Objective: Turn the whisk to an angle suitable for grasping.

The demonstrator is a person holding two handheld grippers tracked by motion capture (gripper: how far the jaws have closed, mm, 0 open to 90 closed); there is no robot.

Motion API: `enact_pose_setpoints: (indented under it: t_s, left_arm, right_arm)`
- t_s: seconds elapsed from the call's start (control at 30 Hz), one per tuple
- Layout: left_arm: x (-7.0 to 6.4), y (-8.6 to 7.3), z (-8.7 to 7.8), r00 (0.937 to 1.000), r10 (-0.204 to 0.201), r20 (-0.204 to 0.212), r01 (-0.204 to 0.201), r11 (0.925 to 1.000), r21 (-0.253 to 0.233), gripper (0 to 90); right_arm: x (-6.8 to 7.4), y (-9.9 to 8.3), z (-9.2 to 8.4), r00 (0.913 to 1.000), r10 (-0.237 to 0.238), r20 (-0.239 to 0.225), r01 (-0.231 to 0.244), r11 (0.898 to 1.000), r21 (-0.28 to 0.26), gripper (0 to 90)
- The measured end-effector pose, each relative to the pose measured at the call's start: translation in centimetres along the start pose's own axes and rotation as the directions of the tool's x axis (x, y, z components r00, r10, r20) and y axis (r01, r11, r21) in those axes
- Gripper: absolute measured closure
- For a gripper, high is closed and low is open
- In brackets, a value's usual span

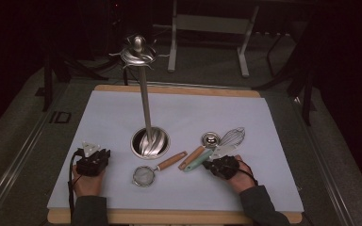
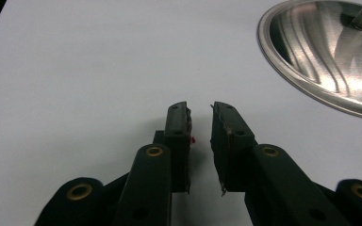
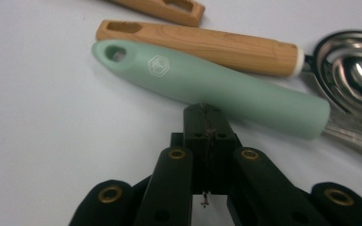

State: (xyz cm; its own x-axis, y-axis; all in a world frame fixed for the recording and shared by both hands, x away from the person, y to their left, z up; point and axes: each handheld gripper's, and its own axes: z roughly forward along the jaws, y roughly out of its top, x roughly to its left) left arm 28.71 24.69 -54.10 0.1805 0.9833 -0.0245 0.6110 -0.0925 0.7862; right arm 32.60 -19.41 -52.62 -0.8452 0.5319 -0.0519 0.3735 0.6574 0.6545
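Observation:
A whisk with a mint-green handle (image 1: 198, 160) (image 3: 207, 84) lies on the white mat, right of centre. My right gripper (image 1: 210, 164) (image 3: 206, 109) is shut with nothing in it, its tips right against the near side of that handle. Beside the whisk lies a wooden-handled steel spoon (image 1: 193, 157) (image 3: 202, 47). A small strainer with a wooden handle (image 1: 144, 175) lies further left. My left gripper (image 1: 103, 154) (image 2: 200, 106) rests at the mat's left, open by a narrow gap, with nothing between its pads.
A tall steel utensil stand (image 1: 144, 99) rises from a round dished base (image 1: 149, 141) (image 2: 330, 56) at the middle of the mat, with hooks at its top. The mat (image 1: 179, 108) covers a wooden table. Metal frames stand on the floor behind.

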Motion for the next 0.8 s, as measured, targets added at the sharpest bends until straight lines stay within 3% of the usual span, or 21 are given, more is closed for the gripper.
enact_pose_setpoints:
  t_s: [0.2,0.23,0.27,0.3,0.33,0.37,0.4,0.43,0.6,0.8]
  left_arm:
    - [0.0,0.0,0.0,1.0,-0.002,0.0,0.002,1.0,0.0,76.6]
    - [0.0,0.0,0.0,1.0,-0.001,0.0,0.001,1.0,0.001,76.4]
    - [0.0,0.0,0.0,1.0,0.0,0.0,0.0,1.0,0.003,76.4]
    - [0.0,0.0,0.0,1.0,-0.002,-0.001,0.002,1.0,0.004,76.1]
    - [0.0,0.0,0.0,1.0,-0.002,-0.001,0.002,1.0,0.004,75.9]
    - [0.0,0.0,0.1,1.0,-0.005,-0.003,0.005,1.0,0.004,75.8]
    - [0.0,0.0,0.1,1.0,-0.005,-0.003,0.005,1.0,0.004,75.6]
    - [0.0,0.0,0.1,1.0,-0.005,-0.003,0.005,1.0,0.004,75.3]
    - [0.0,0.0,0.1,0.9999,-0.009,-0.01,0.009,0.9999,0.007,73.2]
    - [0.0,0.0,0.1,0.9998,-0.014,-0.013,0.014,0.9999,0.009,72.3]
  right_arm:
    - [-0.2,1.4,0.6,0.9985,-0.055,0.007,0.055,0.998,0.021,86.3]
    - [-0.6,1.7,0.0,0.9989,-0.044,0.012,0.044,0.999,-0.004,72.6]
    - [-0.6,1.7,0.0,0.9989,-0.044,0.012,0.044,0.999,-0.004,72.6]
    - [-1.2,1.9,-0.8,0.9991,-0.032,0.028,0.033,0.999,-0.024,61.2]
    - [-1.2,1.9,-0.8,0.9991,-0.032,0.028,0.033,0.999,-0.024,61.2]
    - [-1.8,2.2,-1.2,0.9981,-0.041,0.047,0.042,0.999,-0.023,51.7]
    - [-1.8,2.2,-1.2,0.9981,-0.041,0.047,0.042,0.999,-0.023,51.7]
    - [-2.2,2.6,-1.5,0.9947,-0.074,0.073,0.076,0.997,-0.025,37.6]
    - [-3.2,3.4,-1.3,0.994,-0.104,0.034,0.104,0.994,-0.011,34.5]
    - [-4.4,3.6,0.7,0.9883,-0.148,-0.035,0.15,0.986,0.068,33.6]
